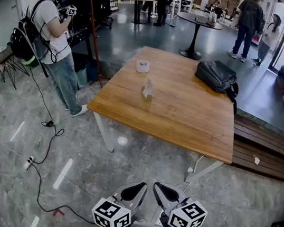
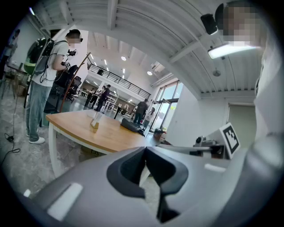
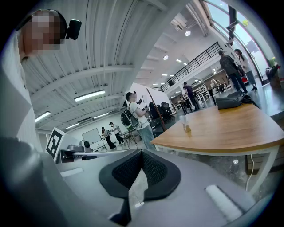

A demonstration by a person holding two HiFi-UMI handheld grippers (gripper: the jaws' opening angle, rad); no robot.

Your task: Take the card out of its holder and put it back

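At bottom centre, the left gripper (image 1: 135, 192) and right gripper (image 1: 166, 194) sit side by side, jaws together and empty. Mid-frame, the card (image 1: 148, 87) stands in its holder (image 1: 147, 95) on the wooden table (image 1: 183, 122).

A wooden table (image 1: 184, 117) on white legs stands on the grey stone floor (image 1: 124, 161) and carries 3 things. Near its middle sits the card holder (image 1: 148, 90) with the card upright in it. A small white round container (image 1: 143, 66) lies beyond it, and a black bag (image 1: 218, 76) rests at the far right corner.
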